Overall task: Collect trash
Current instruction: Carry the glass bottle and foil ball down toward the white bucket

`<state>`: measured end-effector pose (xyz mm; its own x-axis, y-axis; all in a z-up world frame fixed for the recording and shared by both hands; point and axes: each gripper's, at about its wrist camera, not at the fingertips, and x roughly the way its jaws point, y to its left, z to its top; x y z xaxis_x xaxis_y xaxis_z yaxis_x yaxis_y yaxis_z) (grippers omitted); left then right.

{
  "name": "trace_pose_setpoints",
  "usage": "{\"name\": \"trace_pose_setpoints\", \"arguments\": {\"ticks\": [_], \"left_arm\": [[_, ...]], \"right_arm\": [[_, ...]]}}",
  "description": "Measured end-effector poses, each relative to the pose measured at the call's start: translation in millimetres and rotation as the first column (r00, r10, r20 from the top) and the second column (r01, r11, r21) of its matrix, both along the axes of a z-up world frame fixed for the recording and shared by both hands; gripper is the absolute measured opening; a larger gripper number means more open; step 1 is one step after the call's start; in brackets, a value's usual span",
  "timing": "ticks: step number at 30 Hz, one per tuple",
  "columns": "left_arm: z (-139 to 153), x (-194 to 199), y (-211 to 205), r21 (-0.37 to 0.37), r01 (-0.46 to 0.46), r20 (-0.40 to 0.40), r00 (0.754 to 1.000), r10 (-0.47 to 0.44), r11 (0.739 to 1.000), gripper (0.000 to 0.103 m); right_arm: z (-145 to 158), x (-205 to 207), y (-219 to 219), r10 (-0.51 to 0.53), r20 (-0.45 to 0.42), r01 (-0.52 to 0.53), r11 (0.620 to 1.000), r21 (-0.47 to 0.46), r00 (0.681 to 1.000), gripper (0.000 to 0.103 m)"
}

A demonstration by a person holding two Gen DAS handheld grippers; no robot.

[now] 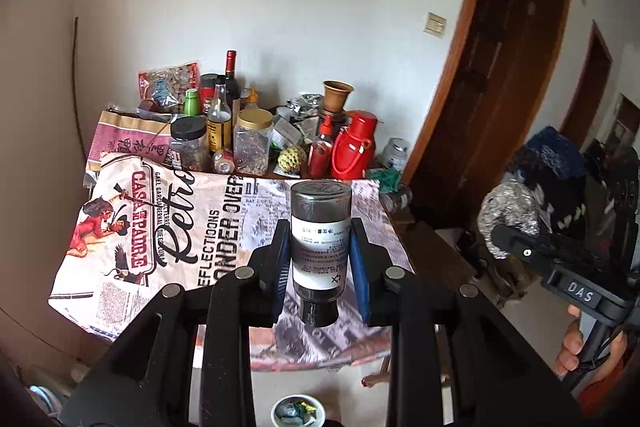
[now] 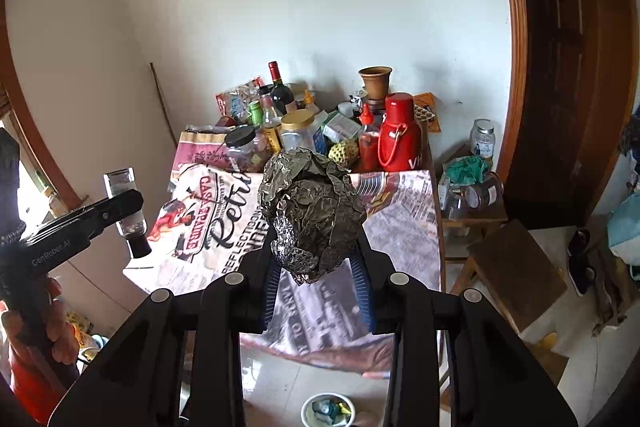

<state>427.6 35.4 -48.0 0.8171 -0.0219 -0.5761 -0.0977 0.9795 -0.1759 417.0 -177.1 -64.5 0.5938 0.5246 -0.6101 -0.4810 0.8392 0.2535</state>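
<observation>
Left tool: the left tool is clamped on a dark glass bottle with a white label and black cap, its blue pads pressing the labelled middle; the bottle hangs cap-down and tilted.
Right tool: the right tool is clamped on a crumpled ball of silver foil, the pads biting only the lower part of the wad while most of it bulges above.
Where the trash is: both pieces are held in the air in front of the table's near edge, above the newspaper-print tablecloth, neither touching it.
Bin: a small white round bin with scraps inside sits on the floor below the tools, near the bottom edge of both views.
Stage, as I judge it: pickup is done for these two; dropping them into the bin remains.
Risk, bottle: smooth glass held on its label could slide through the pads if the grip loosens early, and it may break on the tiled floor.
Risk, foil: the wad is soft and springy; it could squeeze out or catch on a pad at release and miss.
Risk, bin: its mouth looks narrow for two items, so a drop from this height may bounce out or tip it.
Risk, table: the crowded jars and bottles at the back stand well apart from both tools.
</observation>
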Motion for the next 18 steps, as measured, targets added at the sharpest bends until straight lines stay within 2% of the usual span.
{"name": "trace_pose_setpoints", "arguments": {"ticks": [4, 11, 18], "left_arm": [[-7, -38, 8, 0.005, 0.050, -0.021, 0.999, -0.049, 0.999, 0.027], [-27, -112, 22, -0.008, 0.085, -0.083, 0.993, -0.085, 0.996, 0.027], [-55, -158, 29, -0.032, 0.091, -0.170, 0.981, -0.095, 0.995, 0.027]], "right_arm": [[-7, -40, 12, -0.033, -0.036, 0.033, 0.999, 0.000, 0.999, 0.030], [-24, -112, 26, -0.067, -0.081, 0.067, 0.998, -0.007, 0.994, 0.030], [-41, -156, 32, -0.066, -0.144, 0.063, 0.998, -0.028, 0.987, 0.030]]}}
